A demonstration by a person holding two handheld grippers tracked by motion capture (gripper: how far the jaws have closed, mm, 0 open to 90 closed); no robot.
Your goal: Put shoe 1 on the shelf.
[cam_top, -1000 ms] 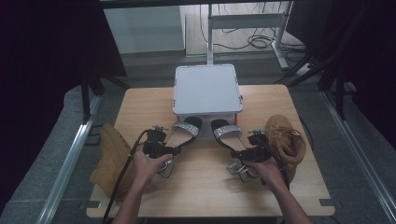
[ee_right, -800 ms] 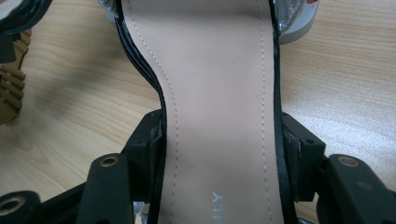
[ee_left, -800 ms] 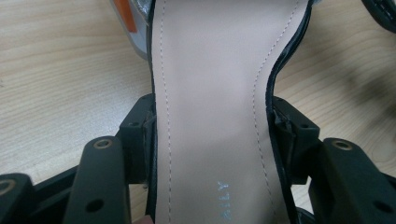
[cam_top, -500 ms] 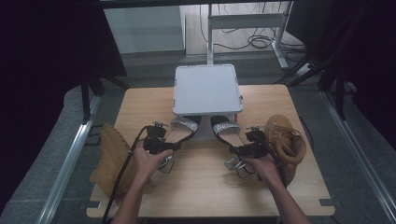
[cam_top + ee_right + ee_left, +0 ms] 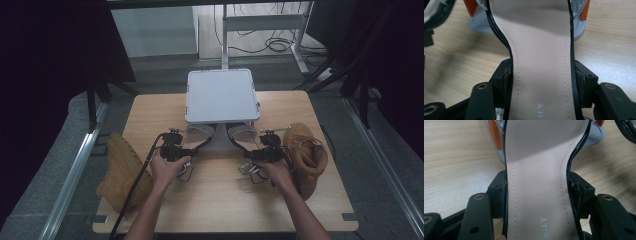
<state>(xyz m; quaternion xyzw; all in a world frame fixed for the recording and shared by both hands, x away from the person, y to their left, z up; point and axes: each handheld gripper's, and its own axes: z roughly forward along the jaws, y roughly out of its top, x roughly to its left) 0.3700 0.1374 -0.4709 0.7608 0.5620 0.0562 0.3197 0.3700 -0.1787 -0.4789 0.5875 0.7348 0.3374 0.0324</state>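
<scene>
High view, left gripper: I see it left of centre, clamped on the heel end of the left sandal.
High view, right gripper: I see it right of centre, clamped on the right sandal.
High view, sandals: I find both at mid-frame, toes tucked under the grey box on the wooden table.
High view, boots: one tan boot sits at lower left, another tan boot at right, just beside the right gripper.
Left gripper view, grip: I see both black jaws pressing the sides of the beige insole at centre frame.
Right gripper view, grip: I see the same, jaws clamped on the edges of that sandal's insole.
</scene>
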